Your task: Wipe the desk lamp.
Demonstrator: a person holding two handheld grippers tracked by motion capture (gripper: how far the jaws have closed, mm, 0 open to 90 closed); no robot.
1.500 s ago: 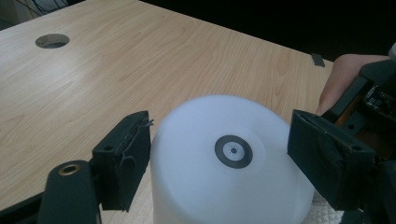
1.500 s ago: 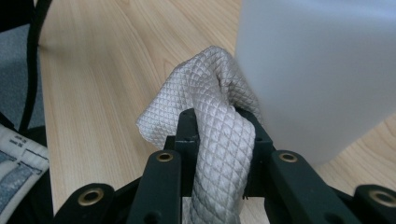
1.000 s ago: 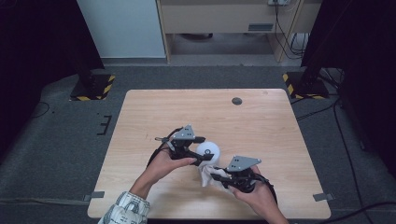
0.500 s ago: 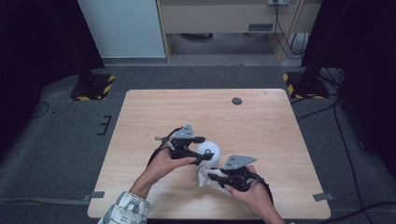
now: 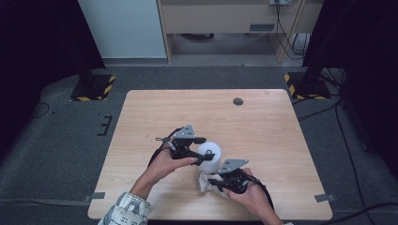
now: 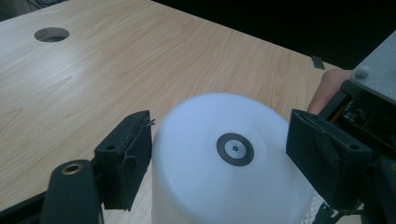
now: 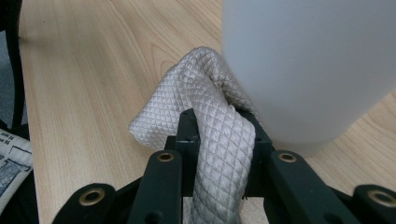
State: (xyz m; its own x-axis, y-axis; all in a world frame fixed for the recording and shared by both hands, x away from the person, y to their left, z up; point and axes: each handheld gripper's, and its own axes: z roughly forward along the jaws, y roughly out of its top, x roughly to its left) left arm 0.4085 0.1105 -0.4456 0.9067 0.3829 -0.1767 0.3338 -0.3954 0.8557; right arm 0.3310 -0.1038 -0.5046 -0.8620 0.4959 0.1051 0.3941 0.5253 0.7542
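Observation:
A white plastic container (image 5: 210, 151) stands upside down on the wooden table (image 5: 263, 131), with a black ring mark on its upturned base (image 6: 235, 149). My left gripper (image 5: 202, 154) is shut on it, one black jaw pressed to each side of its wall (image 6: 196, 196). My right gripper (image 5: 215, 181) is shut on a white quilted cloth (image 7: 205, 93). The cloth (image 5: 204, 183) is bunched against the container's lower side (image 7: 308, 60), close in front of the right gripper (image 7: 219, 136).
A round cable hole (image 5: 238, 101) sits in the table's far part. The person's patterned sleeve (image 5: 124, 210) comes in at the front left edge. Yellow-black striped stand bases (image 5: 91, 89) rest on the grey floor beyond the table.
My right gripper has shifted a little to the left with the cloth, closer against the container. The left gripper and the container have stayed put.

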